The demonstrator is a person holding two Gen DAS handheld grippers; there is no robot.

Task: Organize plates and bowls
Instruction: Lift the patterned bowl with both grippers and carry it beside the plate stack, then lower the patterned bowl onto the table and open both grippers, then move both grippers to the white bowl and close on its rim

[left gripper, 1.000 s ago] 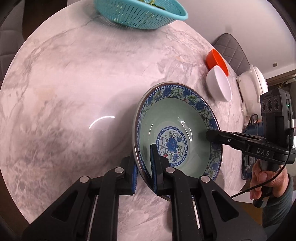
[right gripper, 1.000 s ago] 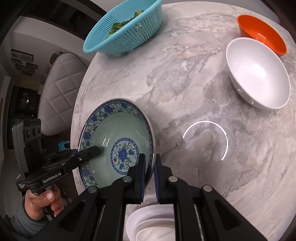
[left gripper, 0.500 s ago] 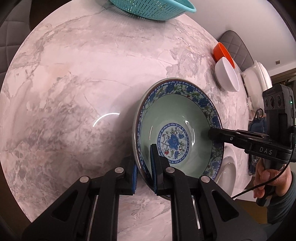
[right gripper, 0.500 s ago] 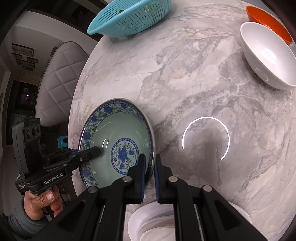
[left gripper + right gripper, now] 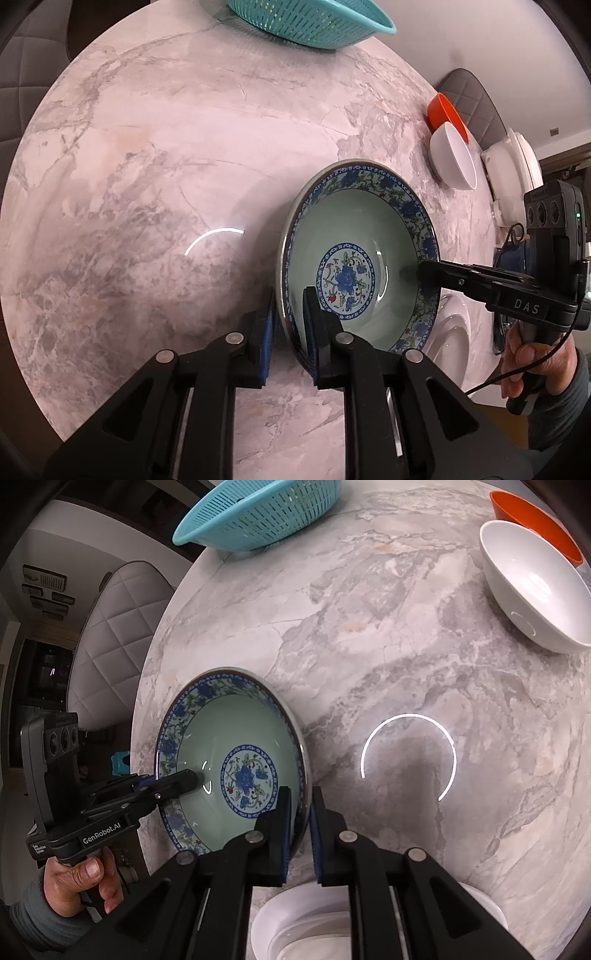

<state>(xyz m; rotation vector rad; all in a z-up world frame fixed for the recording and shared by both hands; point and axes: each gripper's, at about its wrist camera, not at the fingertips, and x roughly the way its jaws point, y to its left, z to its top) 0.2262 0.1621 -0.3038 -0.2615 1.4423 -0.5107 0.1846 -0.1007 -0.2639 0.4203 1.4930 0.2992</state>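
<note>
The left gripper has its two fingers on either side of the rim of the blue-patterned bowl, one outside and one inside; its jaws have just been opening, and a small gap shows between the outer pad and the rim, so it does not clamp the bowl now. The right gripper stands at the opposite rim of the same bowl in the same way, with the rim between its blue pads; its jaws have opened a little as well, and I cannot tell if the pads press on the rim. The bowl sits on the round marble table, near the edge closest to the person. Just beside it, by the right gripper, lie white dishes. Farther off stand a white bowl and an orange bowl, touching each other. A turquoise basket rests at the far edge.
</note>
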